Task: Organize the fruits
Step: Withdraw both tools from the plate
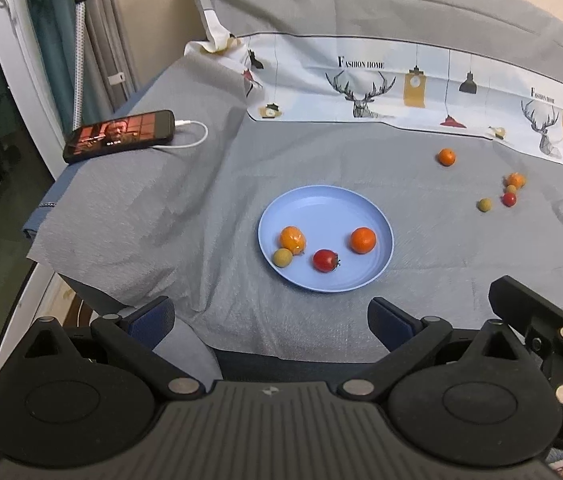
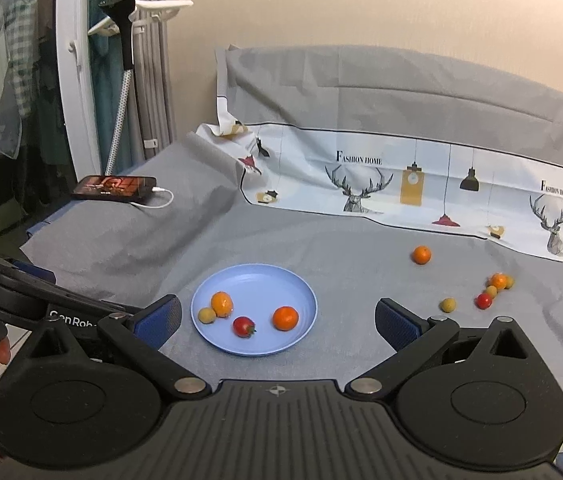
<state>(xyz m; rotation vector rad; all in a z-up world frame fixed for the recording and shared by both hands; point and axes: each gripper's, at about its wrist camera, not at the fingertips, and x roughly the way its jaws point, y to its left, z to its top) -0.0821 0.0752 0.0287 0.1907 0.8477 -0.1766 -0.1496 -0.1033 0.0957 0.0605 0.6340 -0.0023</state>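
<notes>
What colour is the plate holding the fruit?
Light blue. The plate shows best in the left wrist view, on the grey cloth.

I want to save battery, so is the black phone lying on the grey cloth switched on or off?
On. The black phone has a lit screen showing a reddish picture, and a white cable is plugged into its end.

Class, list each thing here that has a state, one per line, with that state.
Left gripper: open, empty.
Right gripper: open, empty.
Blue plate: upright, holding four fruits.
Phone: screen lit, cable plugged in.
Lone orange fruit: loose on the grey cloth.
</notes>
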